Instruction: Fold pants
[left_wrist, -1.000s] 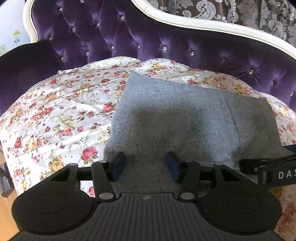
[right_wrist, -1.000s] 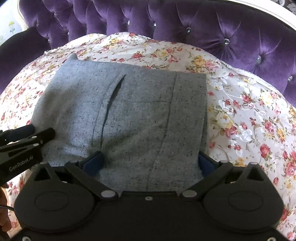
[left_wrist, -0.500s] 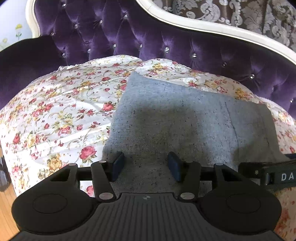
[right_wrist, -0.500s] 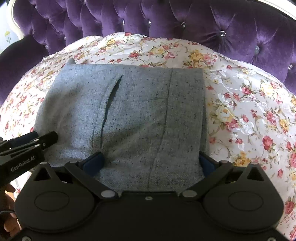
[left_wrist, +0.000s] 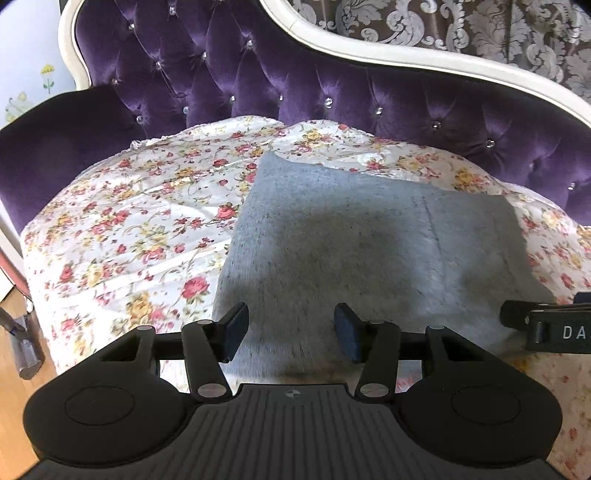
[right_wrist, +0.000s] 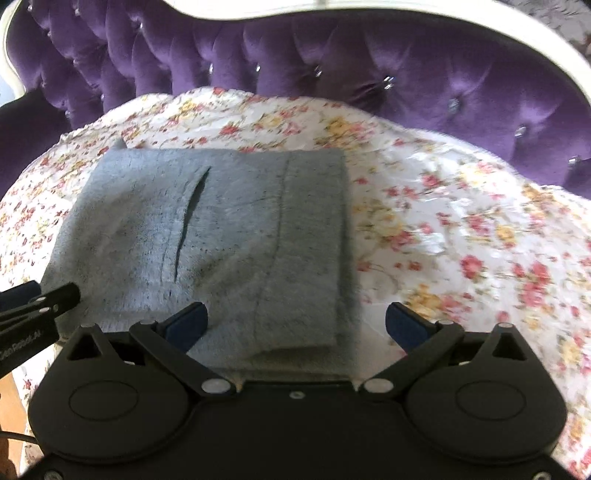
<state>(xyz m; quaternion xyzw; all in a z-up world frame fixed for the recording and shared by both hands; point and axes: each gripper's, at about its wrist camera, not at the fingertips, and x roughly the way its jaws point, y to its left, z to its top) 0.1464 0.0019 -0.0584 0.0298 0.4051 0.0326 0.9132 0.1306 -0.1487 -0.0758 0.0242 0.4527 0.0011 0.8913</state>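
Observation:
The grey pants (left_wrist: 369, 243) lie folded into a flat rectangle on the floral sheet (left_wrist: 140, 221). In the right wrist view the pants (right_wrist: 229, 236) show a pocket slit and stacked layers at the near edge. My left gripper (left_wrist: 291, 328) is open and empty, above the near left part of the pants. My right gripper (right_wrist: 295, 325) is open wide and empty, over the pants' near right corner. Each gripper shows at the edge of the other's view.
A purple tufted headboard (left_wrist: 295, 88) with a white frame curves behind the sheet. Wooden floor (left_wrist: 14, 369) lies at the lower left beyond the sheet's edge. Floral sheet (right_wrist: 461, 229) spreads to the right of the pants.
Both grippers have pulled back and up from the pants; the near folded edge now shows. The right gripper has shifted right. Both stay open and empty.

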